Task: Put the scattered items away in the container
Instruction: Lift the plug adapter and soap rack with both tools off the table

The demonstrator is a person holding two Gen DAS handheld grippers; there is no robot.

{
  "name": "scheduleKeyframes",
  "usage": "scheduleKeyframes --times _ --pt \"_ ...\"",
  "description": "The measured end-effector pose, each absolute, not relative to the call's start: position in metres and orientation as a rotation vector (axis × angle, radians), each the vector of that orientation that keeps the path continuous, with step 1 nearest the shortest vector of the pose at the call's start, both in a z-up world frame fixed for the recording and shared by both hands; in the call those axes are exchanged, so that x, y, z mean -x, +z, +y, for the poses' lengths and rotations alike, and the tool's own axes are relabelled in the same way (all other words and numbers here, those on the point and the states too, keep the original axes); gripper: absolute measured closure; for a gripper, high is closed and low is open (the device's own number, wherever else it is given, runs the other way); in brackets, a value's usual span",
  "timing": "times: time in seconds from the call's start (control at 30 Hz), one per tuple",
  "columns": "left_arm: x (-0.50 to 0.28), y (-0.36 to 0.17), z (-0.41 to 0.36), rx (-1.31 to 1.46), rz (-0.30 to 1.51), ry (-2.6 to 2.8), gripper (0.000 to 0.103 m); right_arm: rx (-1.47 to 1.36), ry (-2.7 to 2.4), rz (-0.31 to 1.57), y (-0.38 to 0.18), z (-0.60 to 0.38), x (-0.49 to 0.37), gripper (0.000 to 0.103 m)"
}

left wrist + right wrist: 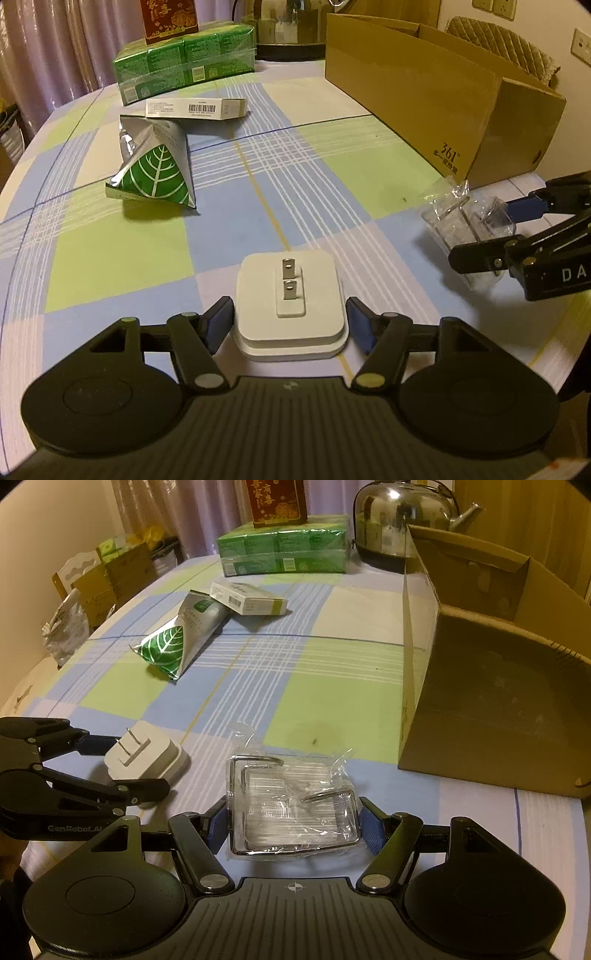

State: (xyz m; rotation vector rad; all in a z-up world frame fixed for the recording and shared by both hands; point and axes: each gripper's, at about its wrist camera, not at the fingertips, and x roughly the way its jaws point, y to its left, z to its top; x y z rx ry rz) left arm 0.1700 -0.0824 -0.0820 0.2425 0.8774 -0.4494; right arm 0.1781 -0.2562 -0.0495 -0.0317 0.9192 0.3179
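The white plug adapter (290,306) lies prongs-up on the desk (332,177), directly between the two fingers of the left claw (290,325). That claw is spread: each blue pad sits just beside a flank of the adapter, and I cannot tell whether either pad touches it.

The clear plastic packet with a wire rack inside (291,805) lies flat between the fingers of the right claw (293,825). This claw is spread too, its pads just beside the packet's edges; contact is unclear. In the right wrist view the left claw and the adapter sit just to the left of the packet, with a strip of cloth between them.

Ahead and to the right of the right claw stands the open cardboard box (491,709), near the packet but apart from it.

Farther ahead and to the left of both claws lies a silver pouch with a green leaf print (153,166), and the small white carton (195,108) rests partly on its far end.

Beyond these, at the desk's far side, a green wrapped multipack (284,546) carries a red box (277,500), and a steel kettle (402,520) stands behind the cardboard box.
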Motion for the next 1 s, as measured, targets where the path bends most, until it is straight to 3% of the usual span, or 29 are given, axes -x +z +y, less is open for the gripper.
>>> scheduleKeyframes --times 0.47,0.83,0.93,1.0 --pt "-0.162 -0.076 -0.071 -0.193 0.884 -0.417 0.043 0.128 0.301 0.893 -0.064 -0.241 -0.179 0.036" --pt "-0.154 -0.077 -0.071 -0.167 0.888 -0.428 0.043 0.161 0.25 0.883 -0.073 -0.232 -0.178 0.029" --pt "-0.153 -0.078 -0.073 -0.166 0.888 -0.431 0.043 0.164 0.246 0.873 -0.074 -0.232 -0.176 0.029" --pt "-0.151 -0.078 -0.072 -0.165 0.89 -0.431 0.043 0.167 0.245 0.864 -0.074 -0.232 -0.175 0.035"
